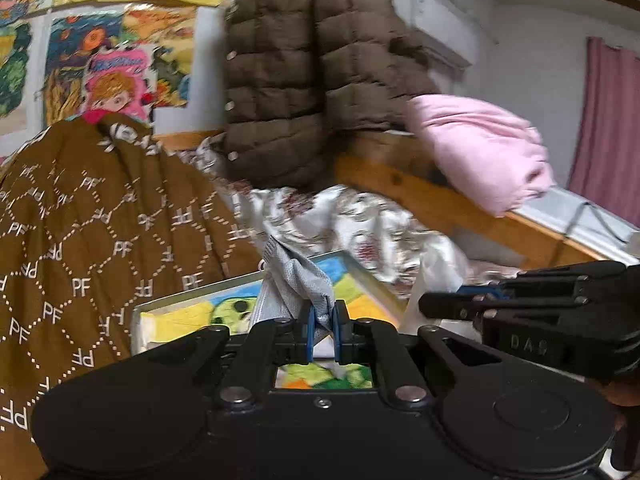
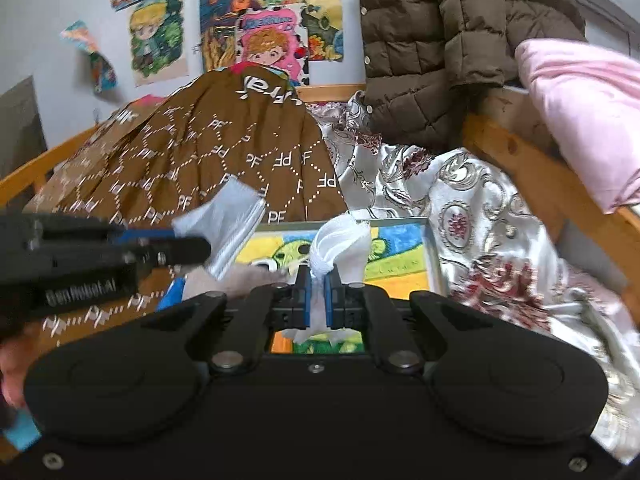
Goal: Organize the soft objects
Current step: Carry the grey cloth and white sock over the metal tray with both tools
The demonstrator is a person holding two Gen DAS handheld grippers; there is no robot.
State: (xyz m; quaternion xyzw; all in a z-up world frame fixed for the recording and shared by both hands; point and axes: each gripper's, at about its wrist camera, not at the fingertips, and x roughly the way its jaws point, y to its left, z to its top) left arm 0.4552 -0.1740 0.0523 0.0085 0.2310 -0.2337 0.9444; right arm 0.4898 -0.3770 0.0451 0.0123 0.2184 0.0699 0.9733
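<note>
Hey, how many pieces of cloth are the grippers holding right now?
2. A grey mesh cloth is pinched in the left gripper; a white cloth is pinched in the right gripper. Both hang above the framed picture.

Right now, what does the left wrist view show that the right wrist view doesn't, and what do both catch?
Only the left wrist view shows the pink curtain and the left tongs from behind, shut on a grey cloth. Only the right wrist view shows the right tongs pinching a white cloth. Both show the brown jacket, pink pillow and framed picture.
</note>
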